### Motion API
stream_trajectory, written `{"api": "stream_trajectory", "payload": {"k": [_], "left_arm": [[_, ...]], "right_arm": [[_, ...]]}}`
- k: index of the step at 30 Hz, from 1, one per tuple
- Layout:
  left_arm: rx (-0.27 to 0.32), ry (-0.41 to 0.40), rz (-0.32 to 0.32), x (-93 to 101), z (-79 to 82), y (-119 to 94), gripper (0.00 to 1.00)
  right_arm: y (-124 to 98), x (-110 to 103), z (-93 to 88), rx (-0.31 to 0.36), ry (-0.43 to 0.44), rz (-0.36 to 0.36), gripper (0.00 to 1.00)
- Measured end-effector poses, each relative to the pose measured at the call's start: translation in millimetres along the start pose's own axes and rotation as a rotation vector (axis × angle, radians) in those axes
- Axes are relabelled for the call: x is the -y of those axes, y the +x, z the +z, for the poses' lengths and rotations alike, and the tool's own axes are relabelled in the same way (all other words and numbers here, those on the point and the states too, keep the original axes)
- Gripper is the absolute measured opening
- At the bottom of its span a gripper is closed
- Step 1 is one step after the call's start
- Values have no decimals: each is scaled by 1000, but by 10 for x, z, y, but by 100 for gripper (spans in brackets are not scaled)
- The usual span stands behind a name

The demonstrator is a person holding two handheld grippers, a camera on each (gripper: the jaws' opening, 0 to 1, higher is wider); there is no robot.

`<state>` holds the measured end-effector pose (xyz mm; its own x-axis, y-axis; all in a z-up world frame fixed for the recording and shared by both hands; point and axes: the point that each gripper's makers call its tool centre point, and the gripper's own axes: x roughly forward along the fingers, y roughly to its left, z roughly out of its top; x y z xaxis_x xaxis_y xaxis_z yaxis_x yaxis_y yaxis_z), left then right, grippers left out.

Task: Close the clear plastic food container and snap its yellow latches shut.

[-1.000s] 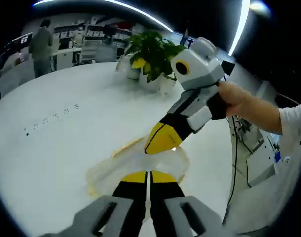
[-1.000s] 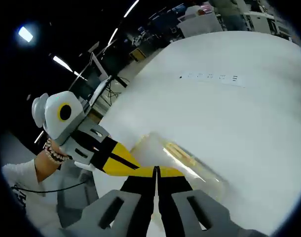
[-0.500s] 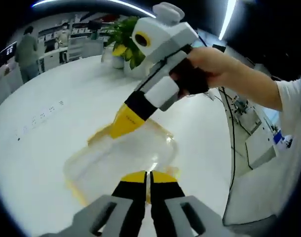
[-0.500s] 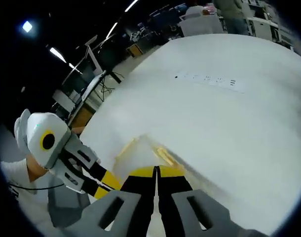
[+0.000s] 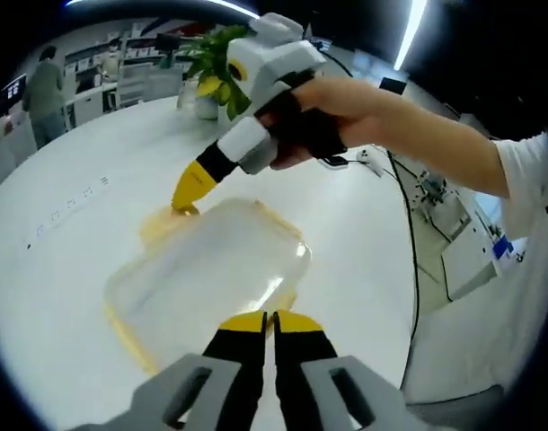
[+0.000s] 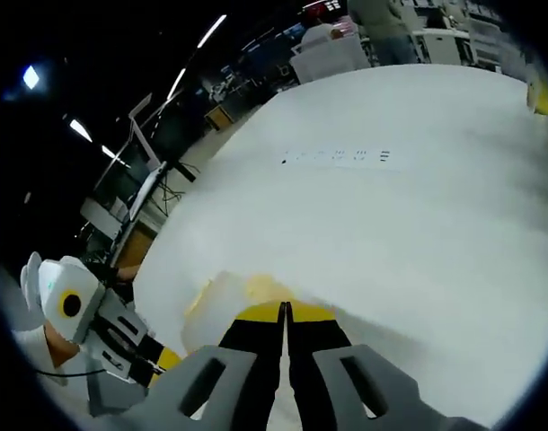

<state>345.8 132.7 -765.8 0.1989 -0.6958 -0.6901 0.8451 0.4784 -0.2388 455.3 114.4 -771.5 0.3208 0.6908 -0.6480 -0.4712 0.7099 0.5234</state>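
A: How is the light around you?

B: Your left gripper view is evenly lit from ceiling light strips overhead, and the white table glows bright. A small glare spot sits on the clear plastic food container.

A: And your right gripper view?

B: Dimmer. Darkness presses at upper left, the table washes out pale, and fisheye bending with soft blur smears the edges.
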Motion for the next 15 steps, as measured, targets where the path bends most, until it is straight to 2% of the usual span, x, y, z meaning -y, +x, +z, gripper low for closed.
{"api": "stream_trajectory", "payload": {"k": [3, 6, 10, 15], "left_arm": [[-6, 2, -2, 10, 0, 1, 0], [-10, 11, 10, 7, -6, -1, 0], [0, -3, 11, 8, -14, -3, 0], [4, -2, 15, 21, -19, -10, 0]], "right_arm": [[6, 53, 5, 15, -2, -19, 0], [31, 88, -30, -5, -10, -25, 0], [25, 139, -32, -7, 66, -26, 0], [-21, 102, 18, 0, 37, -30, 0]]}}
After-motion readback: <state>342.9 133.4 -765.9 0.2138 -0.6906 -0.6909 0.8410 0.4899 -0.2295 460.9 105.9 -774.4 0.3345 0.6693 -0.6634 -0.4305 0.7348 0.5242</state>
